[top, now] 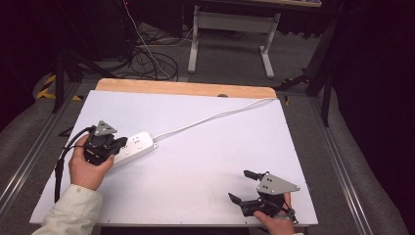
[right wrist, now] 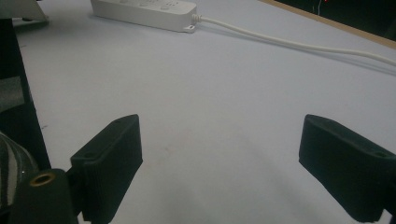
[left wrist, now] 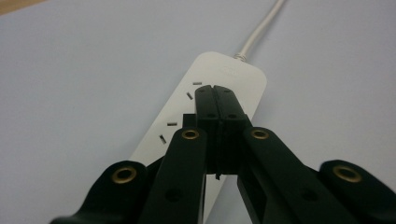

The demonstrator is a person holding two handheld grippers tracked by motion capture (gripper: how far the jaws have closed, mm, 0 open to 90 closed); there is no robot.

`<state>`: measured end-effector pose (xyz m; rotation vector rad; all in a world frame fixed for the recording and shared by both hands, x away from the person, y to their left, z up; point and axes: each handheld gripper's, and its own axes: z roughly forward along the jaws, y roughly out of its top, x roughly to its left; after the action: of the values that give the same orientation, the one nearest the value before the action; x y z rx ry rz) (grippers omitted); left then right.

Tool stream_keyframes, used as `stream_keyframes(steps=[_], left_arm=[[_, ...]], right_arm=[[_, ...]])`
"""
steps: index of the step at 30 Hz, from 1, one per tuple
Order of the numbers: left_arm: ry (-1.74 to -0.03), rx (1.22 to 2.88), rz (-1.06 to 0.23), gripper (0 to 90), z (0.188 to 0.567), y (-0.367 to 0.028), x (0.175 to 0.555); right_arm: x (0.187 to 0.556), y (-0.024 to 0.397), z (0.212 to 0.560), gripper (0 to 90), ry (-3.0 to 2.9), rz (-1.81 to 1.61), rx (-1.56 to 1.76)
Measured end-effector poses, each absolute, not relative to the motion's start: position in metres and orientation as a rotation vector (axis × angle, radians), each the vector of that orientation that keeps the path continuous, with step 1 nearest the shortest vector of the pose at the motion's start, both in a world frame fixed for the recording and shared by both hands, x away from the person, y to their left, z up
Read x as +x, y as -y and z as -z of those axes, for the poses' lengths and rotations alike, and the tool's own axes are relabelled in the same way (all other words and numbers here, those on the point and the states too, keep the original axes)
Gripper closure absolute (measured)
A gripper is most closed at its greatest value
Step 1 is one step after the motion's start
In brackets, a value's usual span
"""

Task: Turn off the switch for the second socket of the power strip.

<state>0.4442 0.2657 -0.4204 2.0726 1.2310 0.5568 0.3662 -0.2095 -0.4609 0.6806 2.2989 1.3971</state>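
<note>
The white power strip [top: 131, 147] lies on the left side of the white table [top: 205, 161]. Its long side runs slanted, from down near your left hand [top: 88, 169] up and to the right. Its white cord [top: 210, 117] comes out of the far end and runs away toward the far right corner of the table.

Your left gripper [top: 120, 143] is right over the near end of the strip. In the left gripper view the strip [left wrist: 205, 107] stretches straight ahead under the jaws, so the gripper points along the strip's long side. The jaws are pressed flat together with nothing between them. The closed tip [left wrist: 217, 100] sits over the top face of the strip, next to the little plug slots. It looks like it is touching or almost touching the top, but you cannot tell for sure.

Your right gripper [top: 243, 186] is far from the strip, low by the near right edge of the table. Its jaws are spread wide and hold nothing; in the right gripper view there is just bare table between them, with the strip [right wrist: 144, 11] far off at the top.

So your left hand is the close one. If you want to press or push the strip, that is the hand to use.
</note>
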Motion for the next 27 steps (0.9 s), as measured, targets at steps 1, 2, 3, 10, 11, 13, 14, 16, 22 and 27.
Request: stream_keyframes(steps=[1,2,3,10,11,13,14,16,22,27], left_arm=[[-1.238,2.081,-0.557,90.0,0.421,-0.266,0.445],[-1.25,2.078,-0.55,90.0,0.422,-0.265,0.445],[-1.25,2.084,-0.546,90.0,0.422,-0.265,0.446],[-1.291,2.134,-0.525,90.0,0.429,-0.261,0.451],[-1.301,2.141,-0.525,90.0,0.43,-0.26,0.452],[-1.309,2.154,-0.518,90.0,0.433,-0.26,0.454],[-1.312,2.164,-0.517,90.0,0.434,-0.26,0.455],[-1.321,2.173,-0.515,90.0,0.435,-0.259,0.456],[-1.326,2.198,-0.493,90.0,0.438,-0.259,0.458],[-1.329,2.222,-0.474,90.0,0.441,-0.257,0.459]], right_arm=[[0.366,0.209,0.461,14.0,-2.299,-1.397,0.681],[0.366,0.209,0.461,14.0,-2.299,-1.397,0.681],[0.366,0.209,0.461,14.0,-2.3,-1.397,0.68],[0.366,0.21,0.461,14.0,-2.299,-1.397,0.679],[0.366,0.21,0.461,14.0,-2.298,-1.394,0.679],[0.366,0.21,0.461,14.0,-2.298,-1.395,0.68],[0.366,0.21,0.461,14.0,-2.299,-1.395,0.678],[0.366,0.21,0.461,14.0,-2.3,-1.395,0.678],[0.366,0.21,0.461,13.9,-2.301,-1.392,0.677],[0.366,0.21,0.461,14.0,-2.3,-1.394,0.677]])
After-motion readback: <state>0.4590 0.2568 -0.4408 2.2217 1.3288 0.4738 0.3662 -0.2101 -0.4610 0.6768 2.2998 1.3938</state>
